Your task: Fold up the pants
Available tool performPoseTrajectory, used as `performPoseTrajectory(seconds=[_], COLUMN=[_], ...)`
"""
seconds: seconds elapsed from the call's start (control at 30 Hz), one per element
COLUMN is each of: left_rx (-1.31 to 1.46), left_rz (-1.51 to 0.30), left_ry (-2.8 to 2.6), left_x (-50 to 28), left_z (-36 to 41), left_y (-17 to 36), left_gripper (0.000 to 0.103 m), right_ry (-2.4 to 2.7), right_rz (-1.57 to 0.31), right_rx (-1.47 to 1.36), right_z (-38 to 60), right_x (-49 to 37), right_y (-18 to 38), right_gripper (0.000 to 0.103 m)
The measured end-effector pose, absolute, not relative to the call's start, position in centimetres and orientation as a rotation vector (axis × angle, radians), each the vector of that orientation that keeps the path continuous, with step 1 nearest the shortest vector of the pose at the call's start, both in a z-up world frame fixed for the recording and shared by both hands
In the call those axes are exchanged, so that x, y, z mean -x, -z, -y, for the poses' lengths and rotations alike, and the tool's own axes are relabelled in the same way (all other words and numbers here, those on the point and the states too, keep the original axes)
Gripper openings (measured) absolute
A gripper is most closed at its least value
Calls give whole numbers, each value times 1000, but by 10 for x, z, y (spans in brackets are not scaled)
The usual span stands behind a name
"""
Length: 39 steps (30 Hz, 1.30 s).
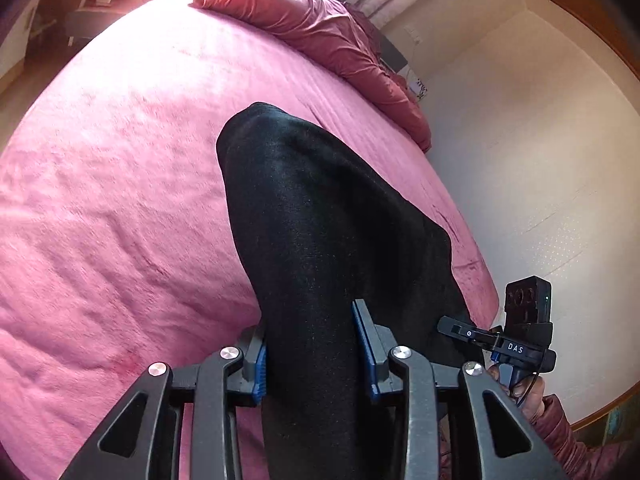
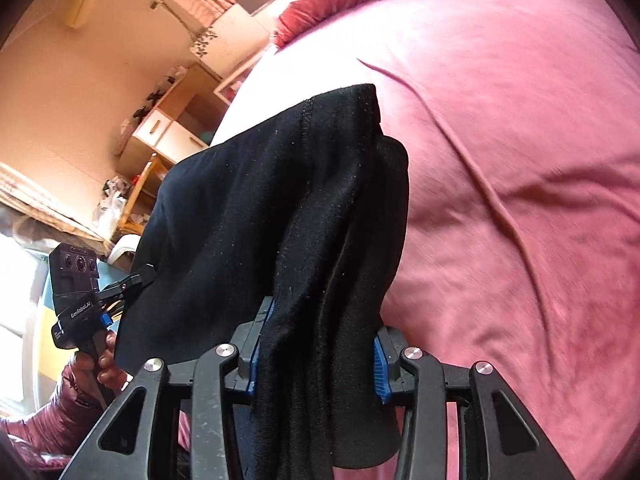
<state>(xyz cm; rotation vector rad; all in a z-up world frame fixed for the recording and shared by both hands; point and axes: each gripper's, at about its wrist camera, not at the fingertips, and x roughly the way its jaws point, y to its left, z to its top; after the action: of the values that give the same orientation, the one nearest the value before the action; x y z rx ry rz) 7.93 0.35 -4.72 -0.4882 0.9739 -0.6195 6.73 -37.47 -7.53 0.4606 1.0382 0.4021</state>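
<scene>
Black plastic gripper [image 1: 316, 354] frame on the left: cut-out linkage arms, round silver screw heads at the pivots, blue ribbed pads lining the fingers. Same build on the right gripper [image 2: 318, 354], black links lightly scuffed, blue pads [image 2: 382, 372] again. Seen from the side: boxy black camera block above a handle, white lettering "DAS" on one, "GenRoboAI" apparently on the other, small blue trigger part, thin black cable. Quilted maroon puffer sleeve [image 1: 560, 432].
</scene>
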Motion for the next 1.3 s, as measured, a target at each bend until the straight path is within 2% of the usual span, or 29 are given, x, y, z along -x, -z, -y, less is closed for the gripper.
performPoseTrajectory(seconds=[0.33,0.43,0.53,0.6,0.73,0.93,1.3], left_rx=[455,461,452,457,432,447,304], left_rz=[-939,-993,-1122,-1101,-1067,-1046,-922], left_ry=[450,390,317,307,292,224,73], left_x=[-165,-193,-213,-213,-206,-204,-161], left_z=[-70,-80,-90,-93,-95,-85,-66], left_y=[24,40,85,104,106,90,52], left_gripper=[37,40,44,61,64,65,63], right_ry=[-463,-463,-415,-429,-440,-401,-291], right_rz=[-1026,-1057,-1159,-1150,-1151,-1145,-1084], right_rx=[-398,-365,-318,-349,-353,-320,-276], right_z=[300,287,278,280,278,266,249], right_x=[-173,-201,-220,-223,-225,-225,-213], right_y=[49,59,95,108,105,89,71], right_gripper=[42,42,45,48,50,58,60])
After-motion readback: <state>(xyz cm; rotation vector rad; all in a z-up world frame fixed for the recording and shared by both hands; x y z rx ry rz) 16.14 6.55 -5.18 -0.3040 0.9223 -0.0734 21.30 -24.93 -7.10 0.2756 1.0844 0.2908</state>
